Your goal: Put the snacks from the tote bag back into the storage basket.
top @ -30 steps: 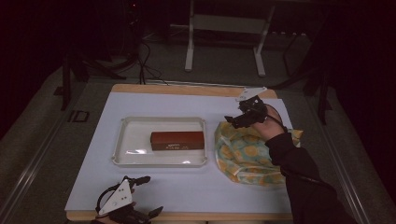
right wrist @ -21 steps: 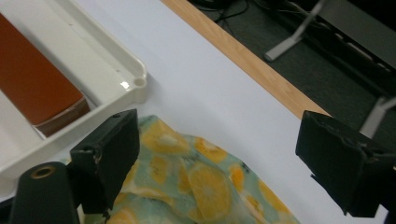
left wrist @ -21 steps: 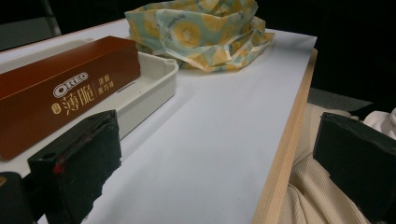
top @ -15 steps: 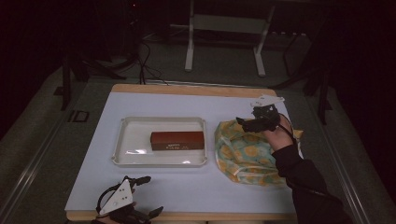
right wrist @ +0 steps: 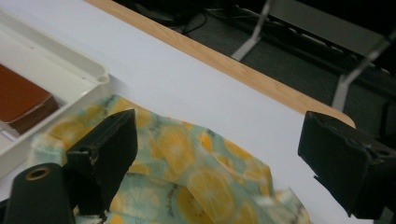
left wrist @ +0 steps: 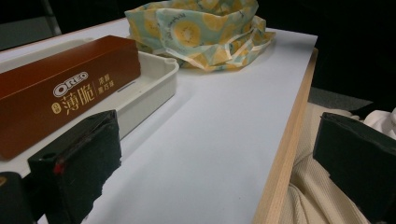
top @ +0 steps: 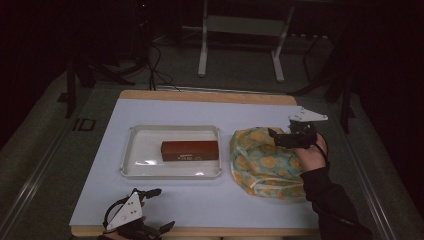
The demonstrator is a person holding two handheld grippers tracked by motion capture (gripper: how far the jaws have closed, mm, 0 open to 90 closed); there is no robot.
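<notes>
- Above the far right part of the lemon-print cloth [top: 265, 162], the right gripper [top: 280, 137] hovers with its 2 fingers [right wrist: 105, 149] spread wide, nothing between them.
- The cloth lies crumpled on the tabletop [top: 200, 200], just right of the white tray [top: 172, 172].
- A brown Oreo box [top: 190, 150] lies in the tray.
- At the near left edge, the left gripper [top: 150, 210] rests, fingers [left wrist: 79, 163] spread and empty.

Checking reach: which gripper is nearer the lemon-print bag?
Right. The right gripper hovers open over the lemon-print bag, at its far right part; the left gripper sits open at the near table edge, well apart.
</notes>
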